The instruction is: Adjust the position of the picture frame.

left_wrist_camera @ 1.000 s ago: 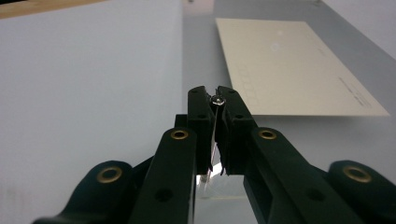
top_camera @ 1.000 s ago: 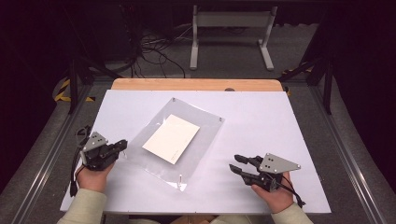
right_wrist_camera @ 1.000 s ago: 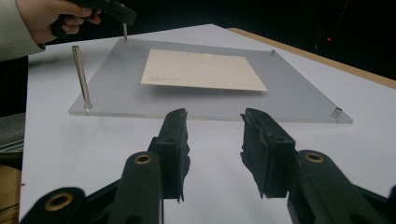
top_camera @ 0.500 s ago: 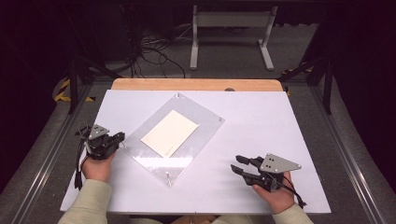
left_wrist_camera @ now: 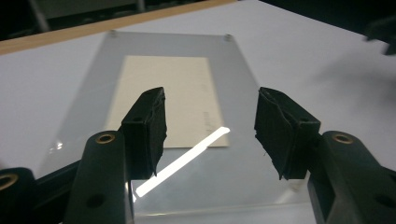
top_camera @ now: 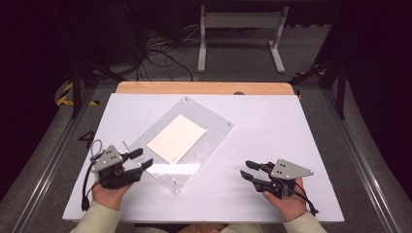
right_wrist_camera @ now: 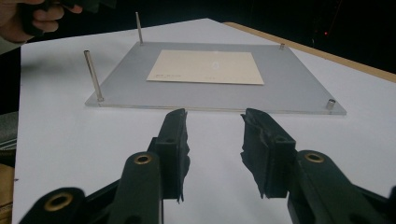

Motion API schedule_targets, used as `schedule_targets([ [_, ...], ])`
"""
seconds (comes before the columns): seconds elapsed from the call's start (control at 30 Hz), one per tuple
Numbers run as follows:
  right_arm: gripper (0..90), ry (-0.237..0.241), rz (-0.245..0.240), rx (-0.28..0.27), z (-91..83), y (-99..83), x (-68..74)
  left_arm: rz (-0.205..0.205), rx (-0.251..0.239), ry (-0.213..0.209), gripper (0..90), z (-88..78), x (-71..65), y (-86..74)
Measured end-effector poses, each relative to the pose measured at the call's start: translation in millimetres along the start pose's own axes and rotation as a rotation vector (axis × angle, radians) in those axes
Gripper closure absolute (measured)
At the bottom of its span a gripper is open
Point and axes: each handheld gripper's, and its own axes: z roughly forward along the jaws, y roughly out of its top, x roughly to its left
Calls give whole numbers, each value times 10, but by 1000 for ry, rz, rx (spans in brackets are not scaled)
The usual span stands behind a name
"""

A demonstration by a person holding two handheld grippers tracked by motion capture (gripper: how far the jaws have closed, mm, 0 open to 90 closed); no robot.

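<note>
A clear acrylic plate [top_camera: 214, 128] lies askew on the white table, with a cream card [top_camera: 177, 138] on it and thin metal pins [right_wrist_camera: 93, 74] standing at its corners. My left gripper [top_camera: 145, 157] sits at the plate's near left edge. Its jaws have just been opening and now stand open. In the left gripper view the left gripper [left_wrist_camera: 210, 126] frames the plate [left_wrist_camera: 243, 74] and card [left_wrist_camera: 173, 88], and the pads touch neither. My right gripper [top_camera: 245, 169] rests at the front right, open and empty. In the right gripper view the right gripper [right_wrist_camera: 212, 135] points at the plate [right_wrist_camera: 289, 88] from a short way off.
A wooden strip [top_camera: 204, 87] runs along the table's far edge. Beyond it, a white stand [top_camera: 240, 29] and loose cables [top_camera: 160, 53] lie on the dark floor. Metal rails [top_camera: 357, 155] flank the table. The person's left hand [right_wrist_camera: 28, 18] shows at the top left of the right gripper view.
The left gripper's jaws went from shut to open at the plate's left edge, and the hand shifted away and back. The plate turned slightly. The right gripper kept still.
</note>
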Motion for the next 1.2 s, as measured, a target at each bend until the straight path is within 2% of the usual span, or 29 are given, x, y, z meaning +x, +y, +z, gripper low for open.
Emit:
schedule_targets([
  [0.13, 594, -8, 5, 1, -8, 5, -20, 39, 19, -90, 439, 78, -172, -3],
  [0.23, 604, -11, 16, 13, -5, 6, -34, 56, 54, -134, 441, 181, -245, -23],
  [0.4, 622, -20, 28, 43, 11, 20, -52, 71, 125, -167, 463, 354, -323, -78],
  [0.5, 631, -30, 41, 52, 17, 41, -85, 84, 173, -170, 541, 452, -369, -110],
  [0.53, 631, -31, 45, 50, 22, 42, -91, 109, 216, -152, 584, 502, -400, -124],
  [0.57, 632, -31, 47, 51, 25, 43, -97, 112, 237, -148, 638, 520, -409, -131],
  [0.6, 632, -31, 47, 51, 25, 43, -97, 112, 237, -148, 713, 520, -409, -131],
  [0.63, 631, -31, 48, 50, 30, 43, -101, 115, 255, -142, 713, 532, -417, -139],
  [0.67, 631, -32, 46, 53, 34, 44, -104, 123, 256, -149, 813, 533, -418, -139],
  [0.7, 631, -32, 45, 53, 38, 46, -104, 128, 257, -144, 842, 530, -428, -137],
  [0.77, 630, -33, 42, 52, 43, 51, -106, 144, 270, -129, 848, 521, -445, -117],
  [0.87, 631, -34, 40, 51, 44, 61, -112, 133, 272, -126, 849, 472, -405, -109],
  [0.93, 631, -34, 40, 49, 44, 64, -115, 126, 278, -106, 848, 383, -342, -120],
  [1.03, 632, -33, 42, 48, 46, 66, -125, 104, 281, -69, 848, 252, -242, -152],
  [1.2, 638, -18, 44, 64, 105, 81, -145, 37, 291, 11, 848, 72, -98, -248],
])
